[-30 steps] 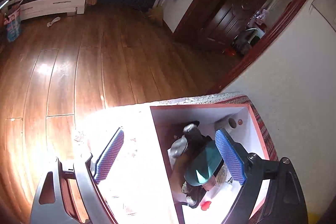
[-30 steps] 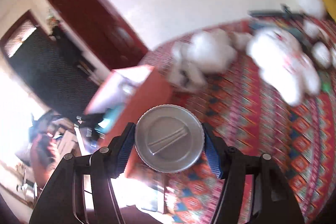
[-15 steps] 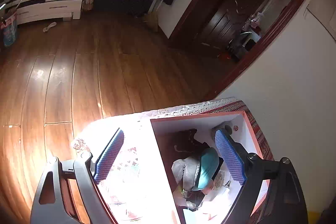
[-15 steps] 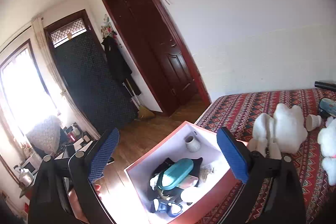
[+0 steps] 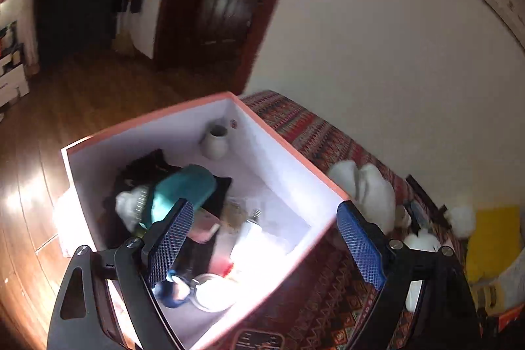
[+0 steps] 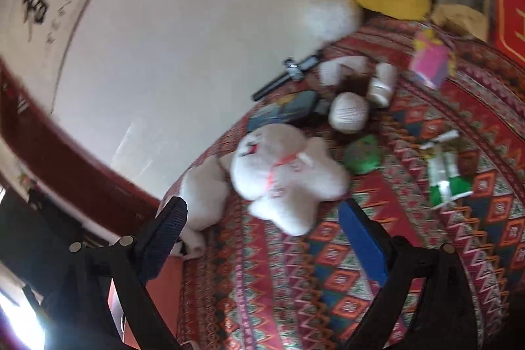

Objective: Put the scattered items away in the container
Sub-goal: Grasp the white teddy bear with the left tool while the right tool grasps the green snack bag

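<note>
Your right claw (image 6: 262,235) is wide and has nothing in it. A second ago it pinched a round silver lid. Now the lid is gone from it, and a round pale thing (image 5: 213,291) lies at the near end of the box (image 5: 288,150). It may be that lid, but the glare makes it hard to tell. So that drop looks done.

The right claw has swung away from the box and now looks over the bed cover (image 6: 344,284). Just past its tips lies a big white plush toy (image 6: 282,176). A smaller white plush (image 6: 203,189) lies to the left of it, close by. Farther off are a green thing (image 6: 362,154), a ball of yarn (image 6: 349,112), a dark flat case (image 6: 288,110) and a pink box (image 6: 430,61). On the right lie some green and white tubes (image 6: 446,173). All of these still need to go in.

Your left claw (image 5: 262,238) is wide and empty too. It has turned, so it now hangs over the near side of the box. Inside you can see a teal case (image 5: 180,189), a small white vase (image 5: 215,141) in the far corner, and dark things under them.

The big plush toy is closest, so it looks like the next thing to grab. It is soft and fat, so you will need the claw wide.
</note>
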A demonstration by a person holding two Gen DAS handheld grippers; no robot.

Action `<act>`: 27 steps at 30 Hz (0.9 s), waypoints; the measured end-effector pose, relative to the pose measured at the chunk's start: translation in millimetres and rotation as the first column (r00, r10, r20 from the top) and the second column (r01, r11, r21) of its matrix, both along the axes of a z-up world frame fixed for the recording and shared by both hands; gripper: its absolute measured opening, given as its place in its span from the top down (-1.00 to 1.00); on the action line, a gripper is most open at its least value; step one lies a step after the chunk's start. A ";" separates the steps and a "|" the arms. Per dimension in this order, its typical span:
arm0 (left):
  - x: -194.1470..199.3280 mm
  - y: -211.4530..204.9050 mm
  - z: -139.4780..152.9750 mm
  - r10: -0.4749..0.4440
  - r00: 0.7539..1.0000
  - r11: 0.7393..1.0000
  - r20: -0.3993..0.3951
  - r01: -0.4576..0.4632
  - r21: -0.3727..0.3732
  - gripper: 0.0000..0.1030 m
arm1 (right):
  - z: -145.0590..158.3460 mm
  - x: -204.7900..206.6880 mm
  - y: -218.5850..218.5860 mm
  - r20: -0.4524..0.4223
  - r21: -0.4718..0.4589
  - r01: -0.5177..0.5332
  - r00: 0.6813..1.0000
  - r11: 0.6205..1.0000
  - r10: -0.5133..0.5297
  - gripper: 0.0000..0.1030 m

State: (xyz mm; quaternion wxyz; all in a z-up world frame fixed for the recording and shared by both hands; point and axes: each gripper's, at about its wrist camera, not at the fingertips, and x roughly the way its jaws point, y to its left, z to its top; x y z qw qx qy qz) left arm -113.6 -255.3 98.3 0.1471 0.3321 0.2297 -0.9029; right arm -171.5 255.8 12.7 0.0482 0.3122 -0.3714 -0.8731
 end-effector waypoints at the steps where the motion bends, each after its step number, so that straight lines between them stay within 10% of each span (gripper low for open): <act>1: -12.7 24.1 -6.8 -0.060 0.998 0.998 0.019 0.060 0.004 -0.74 | -10.0 -1.7 21.9 0.030 -0.029 0.035 0.999 0.999 -0.034 -0.83; 7: -62.7 175.1 -63.5 -0.389 0.908 0.921 0.154 0.383 0.070 -0.74 | -35.7 -3.4 87.6 0.155 0.093 0.121 0.979 0.988 -0.134 -0.83; 15: -77.5 268.1 -96.5 -0.478 0.846 0.877 0.236 0.472 0.084 -0.74 | -98.5 -50.4 92.7 0.353 0.415 0.021 0.918 0.909 -0.183 -0.82; 16: -81.3 271.8 -97.1 -0.477 0.849 0.878 0.229 0.470 0.089 -0.74 | -107.1 -57.7 89.2 0.380 0.435 -0.009 0.909 0.900 -0.174 -0.72; 17: -86.3 276.0 -96.6 -0.479 0.851 0.878 0.217 0.469 0.098 -0.74 | -111.2 -62.1 86.3 0.391 0.451 -0.031 0.905 0.892 -0.166 0.04; 20: -105.5 289.8 -91.2 -0.489 0.854 0.872 0.176 0.472 0.130 -0.75 | -97.0 -63.2 85.6 0.328 0.451 -0.017 0.933 0.893 -0.147 0.44; 27: -197.1 352.4 -116.3 -0.491 0.847 0.862 0.201 0.440 0.253 -0.82 | -21.8 -25.6 96.2 0.078 0.313 0.074 0.992 0.947 -0.103 0.44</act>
